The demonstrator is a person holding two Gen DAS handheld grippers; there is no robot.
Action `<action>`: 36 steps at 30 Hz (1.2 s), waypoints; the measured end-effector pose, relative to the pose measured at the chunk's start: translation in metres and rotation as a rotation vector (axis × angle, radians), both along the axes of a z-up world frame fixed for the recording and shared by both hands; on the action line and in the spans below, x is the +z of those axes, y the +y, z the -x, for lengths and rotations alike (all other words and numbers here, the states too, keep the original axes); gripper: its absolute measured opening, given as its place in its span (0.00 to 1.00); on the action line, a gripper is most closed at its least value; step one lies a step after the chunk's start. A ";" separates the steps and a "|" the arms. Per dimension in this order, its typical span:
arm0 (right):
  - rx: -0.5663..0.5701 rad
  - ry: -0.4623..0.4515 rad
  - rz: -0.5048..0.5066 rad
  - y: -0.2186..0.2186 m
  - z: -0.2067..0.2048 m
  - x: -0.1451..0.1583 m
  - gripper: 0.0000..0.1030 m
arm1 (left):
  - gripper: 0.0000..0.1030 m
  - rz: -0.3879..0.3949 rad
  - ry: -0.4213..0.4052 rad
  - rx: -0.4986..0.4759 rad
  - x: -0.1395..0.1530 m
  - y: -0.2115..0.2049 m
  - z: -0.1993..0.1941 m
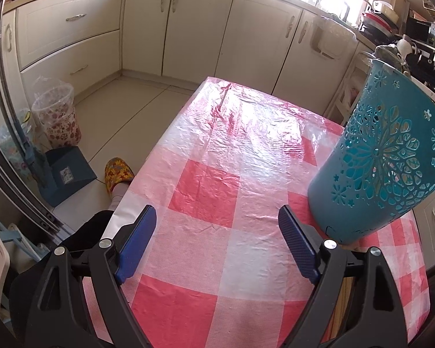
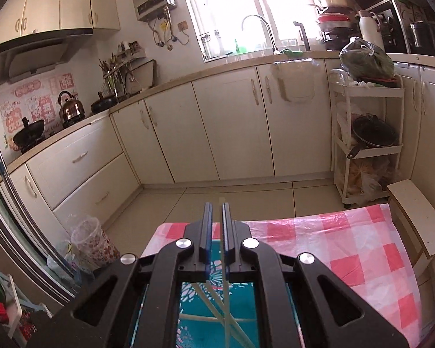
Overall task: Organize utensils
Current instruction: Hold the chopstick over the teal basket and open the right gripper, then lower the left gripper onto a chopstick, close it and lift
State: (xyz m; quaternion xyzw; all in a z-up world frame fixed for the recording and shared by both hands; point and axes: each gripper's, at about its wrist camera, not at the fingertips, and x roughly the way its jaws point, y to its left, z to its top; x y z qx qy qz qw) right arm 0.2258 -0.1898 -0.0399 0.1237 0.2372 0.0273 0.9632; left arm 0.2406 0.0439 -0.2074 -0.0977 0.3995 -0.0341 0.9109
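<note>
My right claw (image 2: 216, 229), nipped narrow on one pale slender chopstick (image 2: 224, 272), hangs over the teal perforated plastic utensil holder (image 2: 194, 304) on the checked table, so I'd aim the stick's tip inside the rim before letting go, while my left claw (image 1: 217, 240) gapes wide, empty, beside the holder.

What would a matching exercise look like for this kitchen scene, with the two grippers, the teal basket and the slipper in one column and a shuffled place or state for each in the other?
Column one:
1. left gripper
2. right gripper
3. teal basket
4. slipper

Column two:
A. on the floor
B. shut on a chopstick
C. open and empty
D. standing on the checked tablecloth

Pairs: 1-C, 2-B, 3-D, 4-A
</note>
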 end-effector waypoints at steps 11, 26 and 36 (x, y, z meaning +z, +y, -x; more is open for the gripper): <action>-0.127 -0.154 -0.003 -0.031 0.120 0.027 0.30 | 0.81 -0.009 0.003 0.006 -0.001 -0.001 0.000; 0.043 0.410 0.001 0.014 0.105 -0.130 0.19 | 0.83 -0.004 0.008 0.011 -0.001 0.001 0.000; 0.031 0.441 0.105 0.034 0.097 -0.146 0.19 | 0.84 0.006 0.008 0.011 -0.002 0.003 -0.001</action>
